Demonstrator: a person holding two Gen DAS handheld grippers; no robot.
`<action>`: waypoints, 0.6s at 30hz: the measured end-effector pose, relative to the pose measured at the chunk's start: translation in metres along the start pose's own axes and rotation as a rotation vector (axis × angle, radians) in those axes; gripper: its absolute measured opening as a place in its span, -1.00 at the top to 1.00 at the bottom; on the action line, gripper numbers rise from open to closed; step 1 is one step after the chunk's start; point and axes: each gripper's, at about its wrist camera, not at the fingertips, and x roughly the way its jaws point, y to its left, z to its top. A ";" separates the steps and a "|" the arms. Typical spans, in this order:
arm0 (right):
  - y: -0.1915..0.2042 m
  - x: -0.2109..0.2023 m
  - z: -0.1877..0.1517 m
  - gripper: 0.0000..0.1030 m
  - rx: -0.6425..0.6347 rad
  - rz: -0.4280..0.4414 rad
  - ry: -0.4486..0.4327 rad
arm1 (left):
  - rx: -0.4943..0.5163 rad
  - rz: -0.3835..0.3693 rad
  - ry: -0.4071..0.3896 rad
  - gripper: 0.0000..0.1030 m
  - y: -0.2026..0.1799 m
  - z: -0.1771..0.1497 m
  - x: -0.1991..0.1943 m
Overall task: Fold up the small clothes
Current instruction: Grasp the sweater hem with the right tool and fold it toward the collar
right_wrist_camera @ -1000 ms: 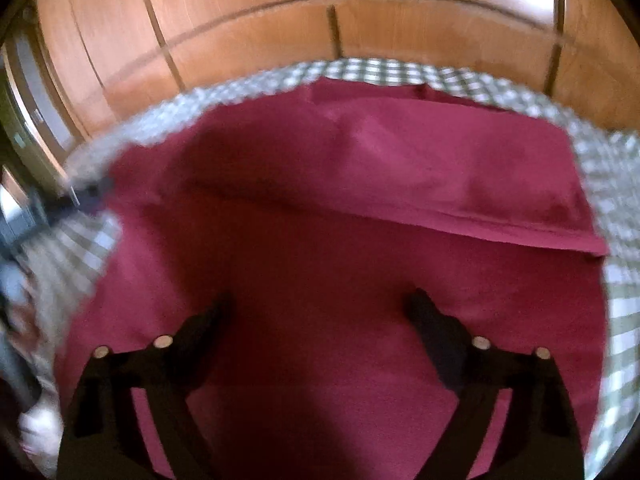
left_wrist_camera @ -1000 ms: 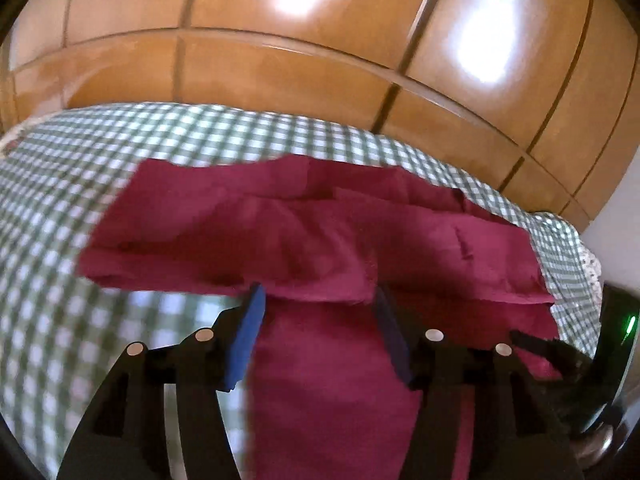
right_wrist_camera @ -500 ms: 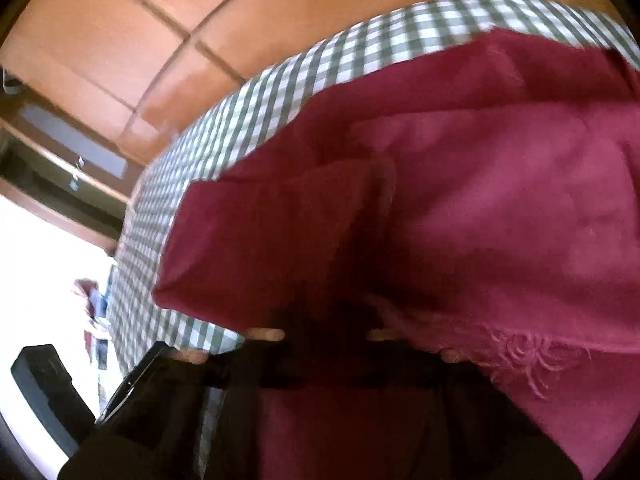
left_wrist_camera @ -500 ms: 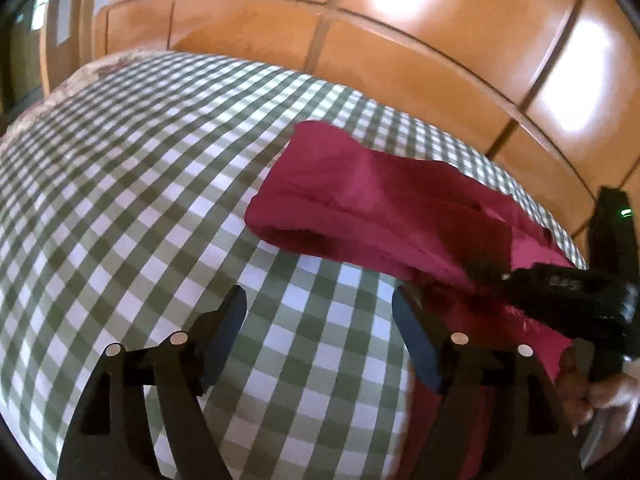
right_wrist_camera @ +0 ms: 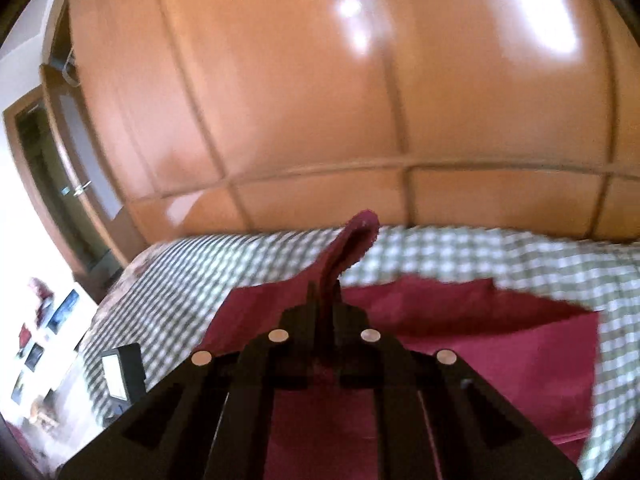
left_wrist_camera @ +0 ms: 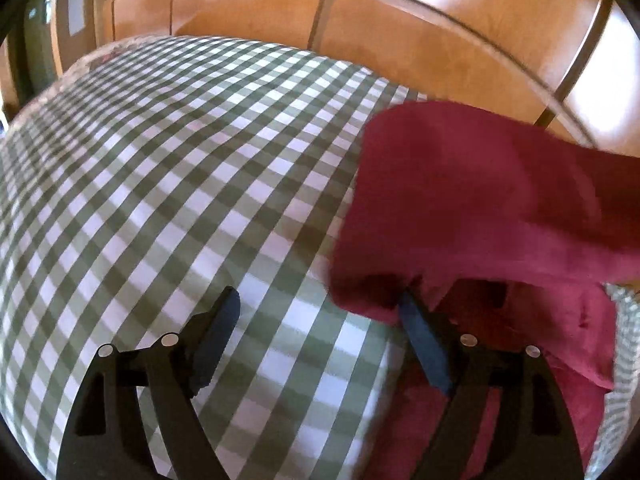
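- Right claw (right_wrist_camera: 325, 292) is clamping a pinched fold of the maroon garment (right_wrist_camera: 500, 344), lifting it.
- Left claw (left_wrist_camera: 320, 308), just opening, is hanging wide, nothing gripped.
- Garment is draping over the checked bedspread (left_wrist_camera: 180, 184).
- Wooden wardrobe (right_wrist_camera: 320, 100) is standing behind.

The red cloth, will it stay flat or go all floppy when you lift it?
Probably floppy: the red cloth droops where the right gripper pinches a corner. Likely light, since that small pinch lifts a fold. Its frayed edge may snag.

The left gripper (left_wrist_camera: 320, 316) has just been opening; nothing lies between its jaws. Its right finger (left_wrist_camera: 424, 344) touches the red cloth (left_wrist_camera: 480, 208) on the checked cover (left_wrist_camera: 180, 184).
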 end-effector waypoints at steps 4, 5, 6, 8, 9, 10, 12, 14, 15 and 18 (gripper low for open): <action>-0.066 -0.021 -0.008 0.90 0.063 -0.129 -0.010 | 0.029 0.048 -0.001 -0.63 -0.007 0.000 0.006; -0.080 -0.023 -0.014 0.90 0.079 -0.156 0.002 | 0.035 0.046 -0.005 -0.66 -0.009 -0.001 0.005; -0.092 -0.021 -0.020 0.91 0.093 -0.183 0.016 | 0.042 0.045 -0.009 -0.66 -0.011 -0.002 0.005; -0.118 -0.015 -0.040 0.91 0.122 -0.243 0.061 | 0.064 0.053 -0.016 -0.66 -0.015 -0.004 0.004; -0.127 -0.011 -0.051 0.92 0.136 -0.263 0.090 | 0.073 0.066 -0.018 -0.66 -0.017 -0.005 0.005; -0.134 -0.005 -0.063 1.00 0.149 -0.284 0.118 | 0.074 0.069 -0.017 -0.66 -0.018 -0.006 0.006; -0.157 0.000 -0.088 1.00 0.179 -0.383 0.162 | 0.058 0.080 -0.016 -0.63 -0.017 -0.008 0.004; -0.181 0.003 -0.112 1.00 0.278 -0.382 0.207 | 0.055 0.073 -0.019 -0.63 -0.015 -0.012 0.001; -0.187 0.006 -0.121 1.00 0.295 -0.386 0.219 | 0.057 0.070 -0.021 -0.63 -0.016 -0.013 0.000; -0.189 -0.004 -0.130 1.00 0.336 -0.335 0.191 | 0.060 0.064 -0.026 -0.63 -0.016 -0.014 -0.001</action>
